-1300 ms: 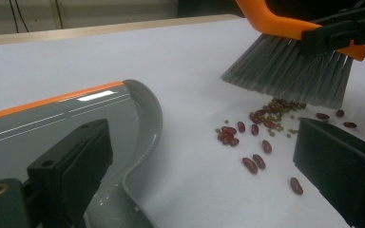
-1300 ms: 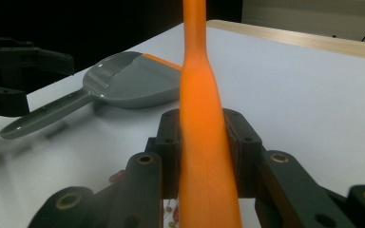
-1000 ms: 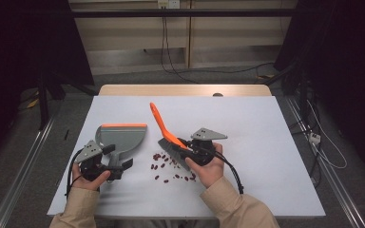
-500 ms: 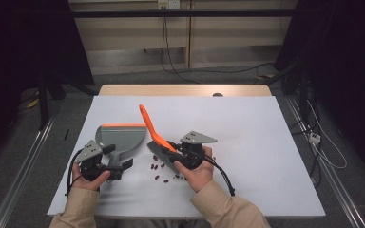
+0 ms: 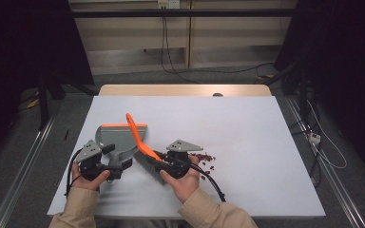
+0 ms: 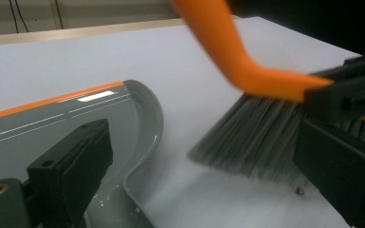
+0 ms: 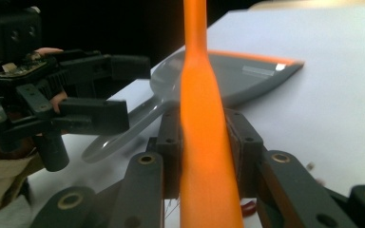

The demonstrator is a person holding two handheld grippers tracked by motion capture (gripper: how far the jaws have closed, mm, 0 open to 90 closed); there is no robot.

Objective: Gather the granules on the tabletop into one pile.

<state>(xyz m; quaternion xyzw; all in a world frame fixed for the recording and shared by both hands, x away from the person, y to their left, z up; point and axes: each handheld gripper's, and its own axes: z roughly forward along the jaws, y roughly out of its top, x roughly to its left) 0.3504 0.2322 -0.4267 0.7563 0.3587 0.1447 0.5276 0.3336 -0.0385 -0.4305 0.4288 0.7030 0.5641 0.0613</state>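
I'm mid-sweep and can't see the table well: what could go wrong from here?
1. Most small dark red bits lie behind the orange-handled brush, held by the right gripper; this stroke may leave them.
2. The grey dustpan with the orange lip is held only at its handle by the left gripper; a push could turn it.
3. The bristles may flick bits away.

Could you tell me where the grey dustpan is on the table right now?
In the high view the dustpan lies at the table's front left, its handle in the left gripper, with the brush just to its right.
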